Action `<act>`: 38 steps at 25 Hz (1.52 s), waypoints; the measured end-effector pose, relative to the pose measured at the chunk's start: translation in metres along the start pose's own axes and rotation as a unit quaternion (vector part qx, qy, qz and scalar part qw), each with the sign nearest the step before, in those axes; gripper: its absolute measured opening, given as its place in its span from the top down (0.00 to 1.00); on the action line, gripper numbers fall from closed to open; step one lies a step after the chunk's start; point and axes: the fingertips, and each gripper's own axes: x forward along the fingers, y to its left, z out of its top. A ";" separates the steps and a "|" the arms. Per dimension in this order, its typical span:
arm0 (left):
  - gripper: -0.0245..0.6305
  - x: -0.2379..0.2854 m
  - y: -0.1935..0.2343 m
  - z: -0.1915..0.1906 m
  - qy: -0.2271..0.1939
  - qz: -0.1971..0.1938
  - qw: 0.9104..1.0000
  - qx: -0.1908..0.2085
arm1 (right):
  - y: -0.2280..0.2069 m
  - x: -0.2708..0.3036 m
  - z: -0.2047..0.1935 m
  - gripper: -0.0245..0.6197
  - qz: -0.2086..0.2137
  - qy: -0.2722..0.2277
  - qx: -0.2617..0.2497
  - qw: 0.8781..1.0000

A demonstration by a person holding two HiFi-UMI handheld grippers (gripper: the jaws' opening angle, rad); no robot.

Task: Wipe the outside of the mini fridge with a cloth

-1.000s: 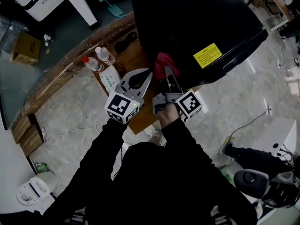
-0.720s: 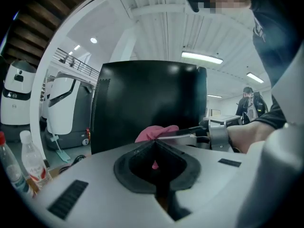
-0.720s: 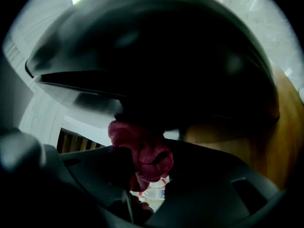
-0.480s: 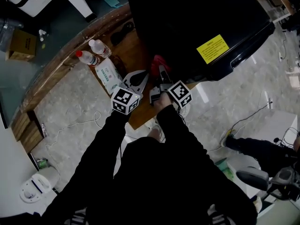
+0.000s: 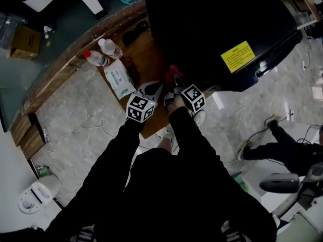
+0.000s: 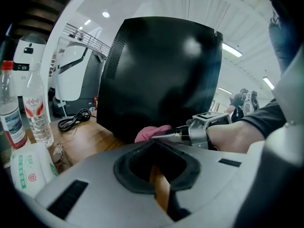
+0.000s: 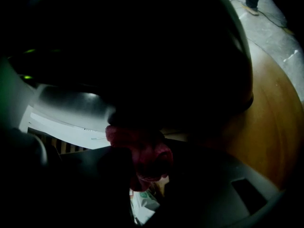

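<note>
The black mini fridge (image 5: 212, 24) stands on the wooden table (image 5: 146, 54); it carries a yellow label (image 5: 237, 56). My right gripper (image 5: 175, 78) is shut on a red cloth (image 5: 174, 73) and presses it against the fridge's near lower side. The right gripper view is dark, with the cloth (image 7: 142, 156) bunched between the jaws of the right gripper (image 7: 142, 167) under the fridge wall (image 7: 156, 56). My left gripper (image 5: 159, 85) is just left of it, shut and holding nothing. In the left gripper view the left gripper (image 6: 153, 141) points at the fridge (image 6: 161, 75) and the cloth (image 6: 151, 132).
Two plastic bottles (image 5: 96, 58) (image 5: 110, 48) and a pack of wipes (image 5: 120, 78) lie left of the grippers. A coiled black cable (image 6: 73, 119) rests beside the fridge. A cardboard box (image 5: 25, 42) sits on the floor at left, and a person's legs (image 5: 282, 145) are at right.
The right gripper has slid the red cloth along the fridge's side, farther from the yellow label and toward me. The left gripper has kept beside it.
</note>
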 end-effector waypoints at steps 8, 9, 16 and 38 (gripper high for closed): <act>0.95 -0.024 -0.006 0.020 -0.050 0.023 0.998 -0.015 | 0.018 -0.028 -0.018 0.72 0.059 0.095 -0.127 0.986; 0.95 -0.032 -0.005 0.028 -0.060 0.029 0.998 -0.019 | 0.030 -0.039 -0.026 0.72 0.075 0.111 -0.144 0.981; 0.95 -0.096 -0.070 0.081 -0.113 0.032 0.993 -0.001 | 0.103 -0.175 -0.056 0.72 0.188 0.203 -0.292 0.915; 0.95 -0.064 -0.296 0.215 -0.226 0.106 0.965 0.084 | 0.251 -0.284 0.151 0.71 0.307 0.110 -0.604 0.727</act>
